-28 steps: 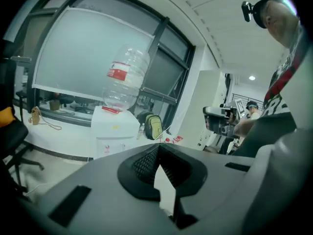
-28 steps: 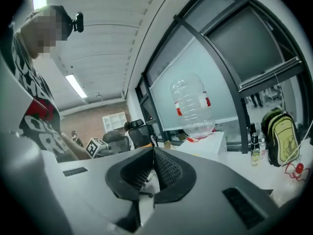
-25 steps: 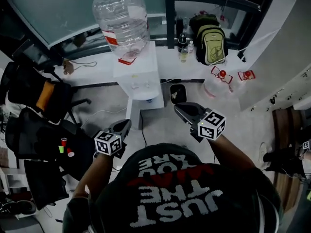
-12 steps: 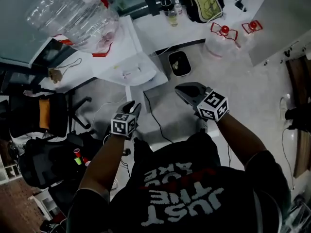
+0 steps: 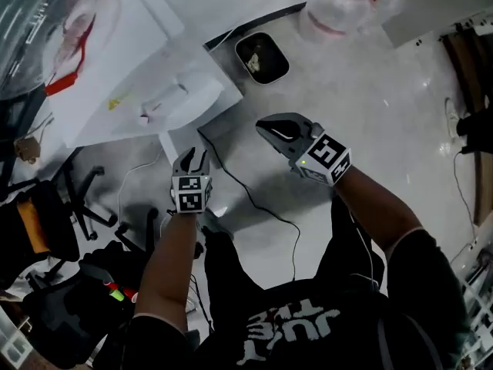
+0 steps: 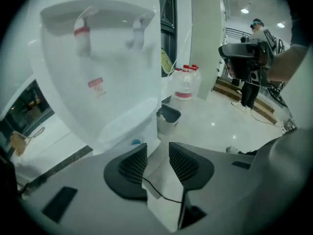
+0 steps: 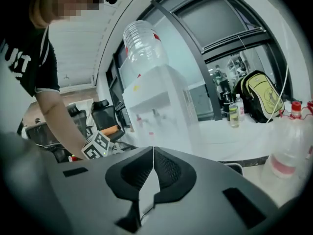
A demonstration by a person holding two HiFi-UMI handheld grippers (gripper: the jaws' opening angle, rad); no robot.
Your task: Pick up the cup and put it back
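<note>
Since nothing is held by either gripper, the step in hand is judged to be the reach for the cup, with the pick-up not yet begun. The left gripper (image 5: 191, 157) is pointed down toward the foot of the water dispenser (image 5: 177, 102). Its jaws have just been opening and stand apart, and only the floor (image 5: 370, 106) and a black cable (image 5: 248, 200) are seen between them. The right gripper (image 5: 263, 128) is held beside it over the floor, its jaws closed together on nothing.

The cup itself cannot be made out with certainty. A small blue thing (image 6: 135, 142) is seen at the base of the dispenser, just beyond the left jaws in the left gripper view, and it may be the cup, though it is too small to tell.

For the next move, the left gripper would need to be carried forward to that base. Its jaws would be kept apart until the cup is straddled, then closed on it. The cable should be cleared on the way.
</note>
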